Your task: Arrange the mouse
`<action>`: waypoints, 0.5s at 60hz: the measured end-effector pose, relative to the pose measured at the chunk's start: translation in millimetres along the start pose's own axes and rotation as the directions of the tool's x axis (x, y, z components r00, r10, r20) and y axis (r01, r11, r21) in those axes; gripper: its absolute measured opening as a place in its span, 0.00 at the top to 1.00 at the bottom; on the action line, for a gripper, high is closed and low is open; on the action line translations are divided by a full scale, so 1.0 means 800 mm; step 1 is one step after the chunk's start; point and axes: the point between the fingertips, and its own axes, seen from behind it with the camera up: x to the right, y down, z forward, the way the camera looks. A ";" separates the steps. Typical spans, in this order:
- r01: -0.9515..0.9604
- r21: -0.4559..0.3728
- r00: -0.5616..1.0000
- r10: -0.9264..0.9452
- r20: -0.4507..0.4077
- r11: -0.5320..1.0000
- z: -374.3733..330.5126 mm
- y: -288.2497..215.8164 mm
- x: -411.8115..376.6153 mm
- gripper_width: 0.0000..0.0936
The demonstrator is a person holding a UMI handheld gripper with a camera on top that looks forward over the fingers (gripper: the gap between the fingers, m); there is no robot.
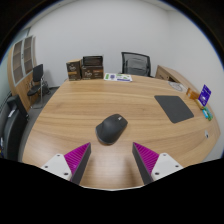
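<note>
So the gripper is hanging over the near edge of a big wooden conference table, with its two fingers spread wide apart and nothing caught between them. The purple pads face each other across an empty gap. The mouse, a dark rounded thing, sits on the table just ahead of the fingers and roughly lined up with the gap, a little way in from the near edge, not touched by either finger. That alignment looks deliberate: with the jaws wide and the mouse dead ahead, the person only needs to push forward and down to straddle it. Off toward the table's right side there's a dark grey mouse pad, well apart from the mouse, and it's a fair guess that's where the mouse is meant to end up, since a mouse parked out on bare wood isn't really "arranged". Further out by the right edge are a small purple item and something greenish, too small to identify. Some papers lie at the far edge, and office chairs stand around the table. The task reads as barely started, the grab itself not yet made.
</note>
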 end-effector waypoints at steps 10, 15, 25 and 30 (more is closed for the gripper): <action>-0.025 -0.011 1.000 0.025 -0.009 1.000 0.047 -0.010 -0.003 0.08; -0.043 -0.016 0.999 0.043 -0.007 0.999 0.065 -0.015 -0.004 0.08; -0.045 -0.031 0.999 0.045 0.003 0.999 0.099 -0.023 -0.008 0.08; -0.040 -0.039 0.999 0.041 0.004 0.998 0.113 -0.029 -0.010 0.07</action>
